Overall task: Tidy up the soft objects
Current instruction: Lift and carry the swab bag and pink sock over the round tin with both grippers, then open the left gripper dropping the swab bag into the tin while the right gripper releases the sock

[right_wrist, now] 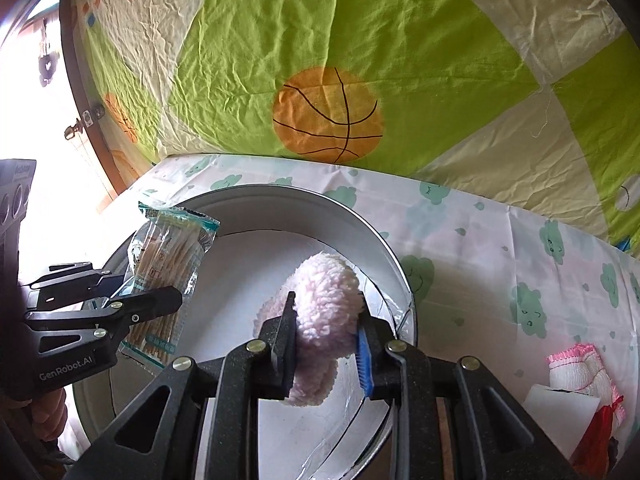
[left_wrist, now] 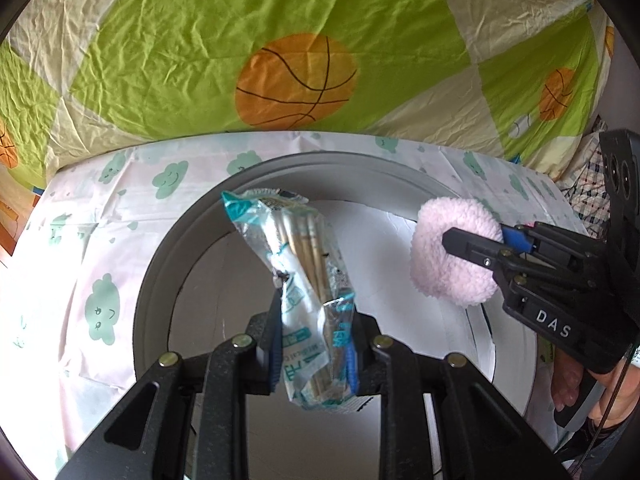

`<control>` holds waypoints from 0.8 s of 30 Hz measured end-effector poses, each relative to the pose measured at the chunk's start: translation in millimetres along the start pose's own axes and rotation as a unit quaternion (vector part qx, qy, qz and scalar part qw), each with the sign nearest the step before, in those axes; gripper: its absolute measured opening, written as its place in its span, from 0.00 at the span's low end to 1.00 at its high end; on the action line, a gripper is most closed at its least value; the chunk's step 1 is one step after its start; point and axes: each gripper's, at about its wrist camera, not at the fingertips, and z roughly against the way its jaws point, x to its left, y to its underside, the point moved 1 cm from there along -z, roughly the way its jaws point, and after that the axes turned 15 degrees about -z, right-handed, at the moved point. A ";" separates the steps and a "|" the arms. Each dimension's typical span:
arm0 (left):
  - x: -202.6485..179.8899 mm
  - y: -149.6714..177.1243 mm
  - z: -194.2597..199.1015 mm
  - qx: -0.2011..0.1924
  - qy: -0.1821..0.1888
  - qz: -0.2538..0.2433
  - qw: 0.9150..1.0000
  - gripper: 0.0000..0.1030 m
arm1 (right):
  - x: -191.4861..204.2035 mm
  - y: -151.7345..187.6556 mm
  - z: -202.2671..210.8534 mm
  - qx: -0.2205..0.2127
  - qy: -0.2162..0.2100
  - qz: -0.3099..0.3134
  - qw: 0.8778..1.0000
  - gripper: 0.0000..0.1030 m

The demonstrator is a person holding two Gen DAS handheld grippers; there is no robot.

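Swab packet (left_wrist: 308, 300) clamped in left hand-held gripper (left_wrist: 314, 344).

We see both views in bright daylight, with strong fisheye bending and a dark vignette at the corners. In the right wrist view the window (right_wrist: 44, 128) at the left edge is blown out to pure white, and light spills from there across the tin (right_wrist: 280, 208), whose white floor glares. Foil at the tin's right wall throws small glints. In the left wrist view the tin (left_wrist: 160, 240) is shaded inside on its left and brighter on the right. The sheet (left_wrist: 180, 40) looks sharp; gripper bodies nearest the lens are slightly soft.
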 end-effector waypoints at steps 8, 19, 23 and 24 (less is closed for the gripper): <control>3.7 -0.2 -9.6 0.020 -0.006 -0.008 1.000 0.22 | 2.0 -3.8 -7.5 0.012 0.007 0.003 1.000 0.27; 5.4 -1.7 1.1 0.000 -0.029 -0.012 1.000 0.71 | 2.8 -5.0 -6.6 0.009 0.005 -0.003 1.000 0.37; 8.2 -1.6 5.9 -0.007 -0.032 -0.007 0.999 0.76 | 0.7 -5.3 -3.9 0.001 0.005 -0.009 1.000 0.60; 9.4 -1.0 6.7 -0.007 -0.034 -0.003 0.999 0.79 | 0.1 -5.0 -2.7 0.000 0.005 -0.011 1.000 0.60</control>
